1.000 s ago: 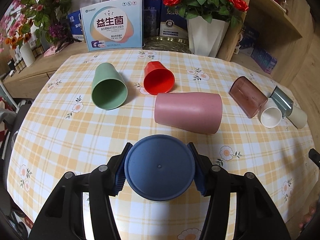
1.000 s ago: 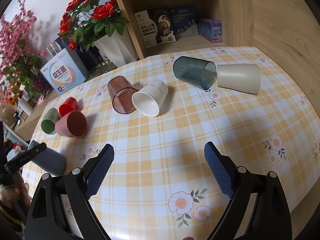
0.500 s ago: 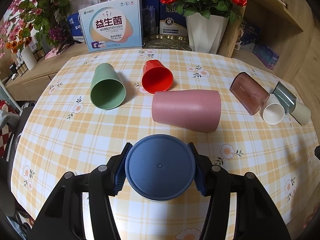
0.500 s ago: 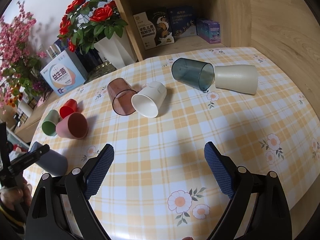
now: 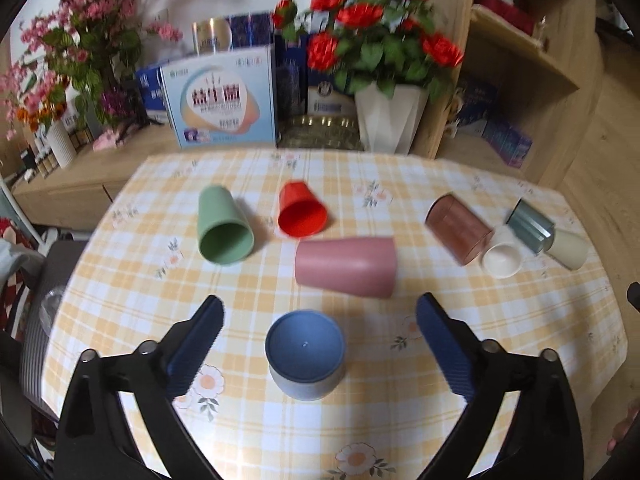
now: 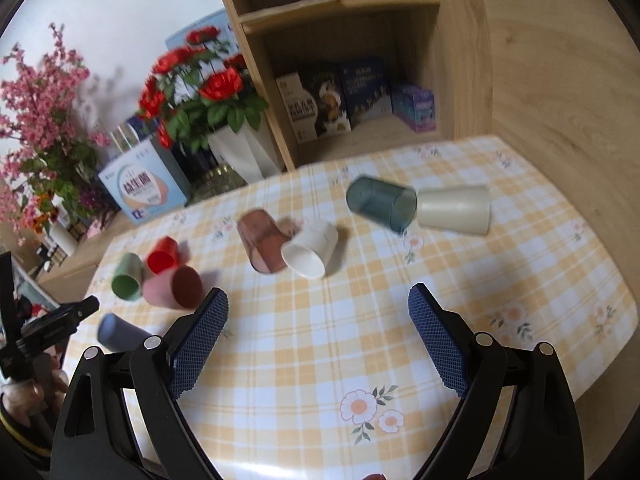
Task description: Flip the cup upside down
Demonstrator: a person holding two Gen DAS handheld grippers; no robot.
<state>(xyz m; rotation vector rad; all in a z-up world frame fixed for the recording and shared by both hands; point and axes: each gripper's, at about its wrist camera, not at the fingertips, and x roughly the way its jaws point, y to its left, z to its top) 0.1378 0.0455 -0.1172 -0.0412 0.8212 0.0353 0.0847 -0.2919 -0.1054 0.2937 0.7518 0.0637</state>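
Note:
A blue cup [image 5: 305,354] stands upside down on the checked tablecloth [image 5: 120,312], base up, between the wide-open fingers of my left gripper [image 5: 318,322], which does not touch it. It also shows in the right wrist view [image 6: 118,332] at the far left. Beyond it lie a pink cup [image 5: 346,266], a green cup [image 5: 224,226] and a red cup [image 5: 301,216] on their sides. My right gripper [image 6: 318,316] is open and empty above the table's near part.
At the right lie a brown clear cup [image 5: 458,228], a white cup [image 5: 502,258], a grey-blue clear cup [image 5: 530,226] and a cream cup [image 5: 568,248]. A white vase of red roses [image 5: 386,120], boxes and a wooden shelf [image 5: 520,60] stand behind the table.
My left gripper has opened and let go of the blue cup, which now stands base up on the table. The left gripper has risen and drawn back. The right gripper has lifted slightly.

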